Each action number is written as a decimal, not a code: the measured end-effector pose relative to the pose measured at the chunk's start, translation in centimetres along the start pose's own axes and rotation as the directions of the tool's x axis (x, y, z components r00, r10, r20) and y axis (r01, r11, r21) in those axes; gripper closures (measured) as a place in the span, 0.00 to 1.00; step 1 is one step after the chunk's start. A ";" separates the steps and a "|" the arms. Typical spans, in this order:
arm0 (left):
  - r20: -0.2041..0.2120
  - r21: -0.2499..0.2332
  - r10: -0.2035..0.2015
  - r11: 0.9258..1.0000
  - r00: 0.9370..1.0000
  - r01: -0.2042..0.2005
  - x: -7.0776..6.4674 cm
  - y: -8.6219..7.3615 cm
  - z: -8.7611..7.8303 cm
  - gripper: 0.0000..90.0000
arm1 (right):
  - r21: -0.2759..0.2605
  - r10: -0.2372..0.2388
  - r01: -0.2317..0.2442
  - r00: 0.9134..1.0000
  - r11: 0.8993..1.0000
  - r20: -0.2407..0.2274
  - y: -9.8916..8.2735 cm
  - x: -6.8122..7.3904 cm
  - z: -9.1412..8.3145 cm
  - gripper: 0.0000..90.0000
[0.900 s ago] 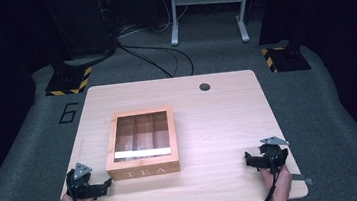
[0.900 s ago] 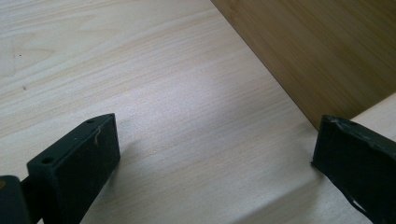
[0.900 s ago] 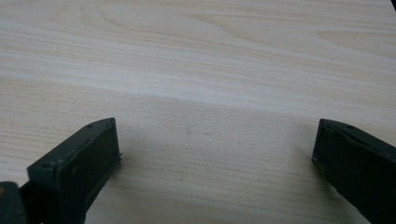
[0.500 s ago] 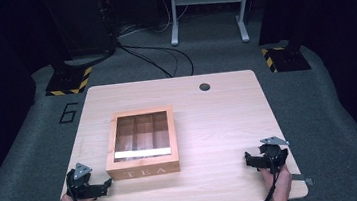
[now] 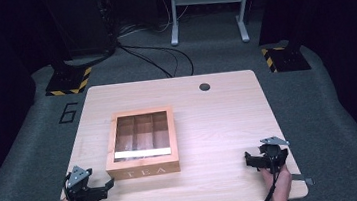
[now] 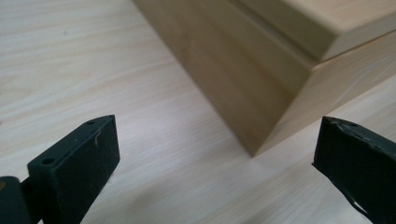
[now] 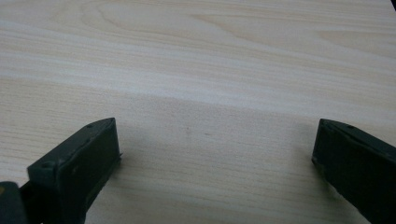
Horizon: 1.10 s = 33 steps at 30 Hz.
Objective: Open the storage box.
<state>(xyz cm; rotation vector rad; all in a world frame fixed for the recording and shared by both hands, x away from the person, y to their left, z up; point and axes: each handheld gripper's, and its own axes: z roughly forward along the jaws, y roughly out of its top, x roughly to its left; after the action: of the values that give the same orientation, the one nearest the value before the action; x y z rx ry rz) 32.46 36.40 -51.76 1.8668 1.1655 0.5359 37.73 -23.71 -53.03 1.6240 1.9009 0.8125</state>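
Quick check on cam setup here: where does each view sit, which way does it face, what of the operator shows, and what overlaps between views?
High view: above the person's side, looking forward and down on the table; shows the tea box, left gripper, right gripper, both hands at the bottom edge.
Left gripper view: rides the left gripper, low over the tabletop, facing the box's near corner; its two black jaws stand wide apart.
Right gripper view: rides the right gripper, facing bare tabletop; jaws wide apart.
Shared: the high view and left gripper view both show the tea box.
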 end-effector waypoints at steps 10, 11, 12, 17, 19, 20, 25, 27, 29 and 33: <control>0.095 -0.065 0.006 0.998 0.995 0.000 -1.1 0.9 0.4 0.17 | 0.000 0.000 0.000 1.000 1.000 0.000 0.0 0.0 0.0 0.00; 0.093 -0.080 0.005 0.997 0.996 0.003 -1.1 0.9 0.4 0.20 | 0.000 0.000 0.000 1.000 1.000 0.000 0.0 0.0 0.0 0.00; 0.102 -0.085 0.006 0.996 0.995 0.003 -1.1 1.0 0.3 0.20 | 0.000 0.000 0.000 1.000 1.000 0.001 0.0 0.0 0.0 0.00; 0.127 -0.118 0.010 0.993 0.992 0.005 -1.3 1.4 0.1 0.31 | 0.000 0.000 0.000 1.000 1.000 0.000 0.0 0.0 0.0 0.00; 0.126 -0.115 0.026 0.993 0.992 -0.011 -1.5 1.5 0.2 0.33 | 0.000 0.000 0.000 1.000 1.000 0.000 0.0 0.0 0.0 0.00; 0.131 -0.116 0.032 0.993 0.991 -0.017 -1.6 1.6 0.3 0.33 | 0.000 0.000 0.000 1.000 1.000 0.000 0.0 0.0 0.0 0.00; 0.105 -0.128 0.043 0.991 0.994 -0.029 -2.1 1.5 0.3 0.34 | 0.000 0.000 0.000 1.000 1.000 0.001 0.0 0.0 0.0 0.00; 0.102 -0.131 0.044 0.991 0.994 -0.031 -2.1 1.5 0.3 0.34 | 0.000 -0.001 0.001 1.000 1.000 0.000 0.0 0.0 0.0 0.00; 0.094 -0.141 0.049 0.989 0.994 -0.036 -2.2 1.3 0.2 0.35 | 0.000 0.000 0.000 1.000 1.000 0.000 0.0 0.0 0.0 0.00; 0.081 -0.155 0.051 0.987 0.995 -0.038 -2.4 1.2 0.2 0.35 | 0.000 -0.001 0.001 1.000 1.000 0.000 0.0 0.0 0.0 0.00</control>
<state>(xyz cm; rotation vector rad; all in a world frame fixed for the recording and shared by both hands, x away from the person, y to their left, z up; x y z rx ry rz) 32.08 33.97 -50.71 1.7694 1.0006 0.5499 37.71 -23.71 -53.03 1.6233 1.9012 0.8123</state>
